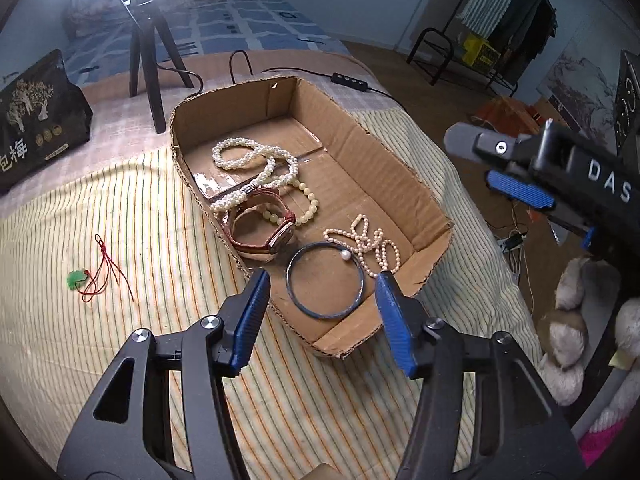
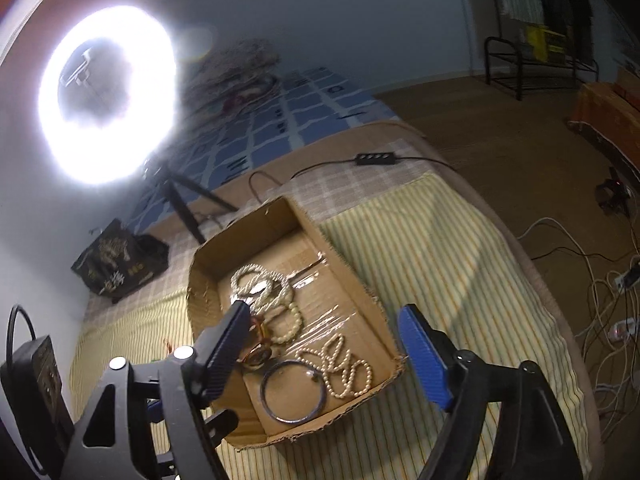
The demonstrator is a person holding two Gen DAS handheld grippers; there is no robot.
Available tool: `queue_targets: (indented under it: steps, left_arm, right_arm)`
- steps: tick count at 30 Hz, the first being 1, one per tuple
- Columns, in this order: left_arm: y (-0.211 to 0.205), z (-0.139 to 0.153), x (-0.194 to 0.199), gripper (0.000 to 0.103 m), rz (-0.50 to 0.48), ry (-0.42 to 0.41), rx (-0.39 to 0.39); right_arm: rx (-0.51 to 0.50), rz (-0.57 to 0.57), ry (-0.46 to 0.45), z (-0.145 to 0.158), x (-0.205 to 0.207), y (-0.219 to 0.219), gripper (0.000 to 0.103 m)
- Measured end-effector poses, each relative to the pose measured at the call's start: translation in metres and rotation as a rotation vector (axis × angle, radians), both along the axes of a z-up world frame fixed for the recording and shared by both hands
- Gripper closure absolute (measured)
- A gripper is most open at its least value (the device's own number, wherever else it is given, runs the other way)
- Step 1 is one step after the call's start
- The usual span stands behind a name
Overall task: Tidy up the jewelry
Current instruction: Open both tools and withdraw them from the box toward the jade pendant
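Here the cardboard box [image 1: 400,184] lies on a bed [image 1: 100,240] covered with a yellow striped sheet, and everything else is placed around this box. Inside it are a white pearl necklace [image 1: 256,164], a watch with red strap [image 1: 264,228], a beige bead bracelet [image 1: 308,204], a dark bangle [image 1: 325,279] and a small pink pearl strand [image 1: 368,246]. A green pendant on red cord [image 1: 94,276] lies on the sheet, well apart from the box on its left. Behind the box stand a black tripod [image 1: 150,52] with a bright ring light [image 2: 106,96] and a black printed bag [image 1: 38,120]. Beyond the bed is a brown floor [image 2: 500,148] with white cables [image 2: 600,312] and a black rack [image 2: 536,68]. The left claw [image 1: 322,320] is wide apart and empty above the near edge of the box. The right claw [image 2: 320,350] is also wide and holds nothing, above the box.
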State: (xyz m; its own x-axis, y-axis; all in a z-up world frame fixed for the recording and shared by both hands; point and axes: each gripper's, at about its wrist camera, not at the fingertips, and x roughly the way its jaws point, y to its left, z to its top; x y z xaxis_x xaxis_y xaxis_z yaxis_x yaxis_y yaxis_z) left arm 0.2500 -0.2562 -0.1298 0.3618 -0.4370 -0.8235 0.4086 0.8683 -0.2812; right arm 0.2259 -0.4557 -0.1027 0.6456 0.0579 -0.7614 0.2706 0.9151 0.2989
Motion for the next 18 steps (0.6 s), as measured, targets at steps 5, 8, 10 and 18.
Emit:
queue_targets:
  steps: [5,8,10,18]
  left_arm:
    - [0.006,0.0,-0.001,0.047,0.006,-0.001,0.016]
    - [0.009,0.0,-0.002,0.047,0.011,-0.011,0.032]
    - [0.011,0.001,-0.003,0.047,0.011,-0.017,0.038]
    - [0.04,0.001,-0.001,0.047,0.023,-0.032,0.074]
  right_arm:
    - [-0.007,-0.029,-0.008,0.003,-0.003,-0.003,0.016]
    - [-0.008,-0.024,-0.004,0.002,-0.003,-0.001,0.016]
    - [-0.011,-0.016,-0.003,0.003,-0.003,0.001,0.016]
    - [-0.046,0.036,-0.015,0.008,-0.013,0.018,0.01]
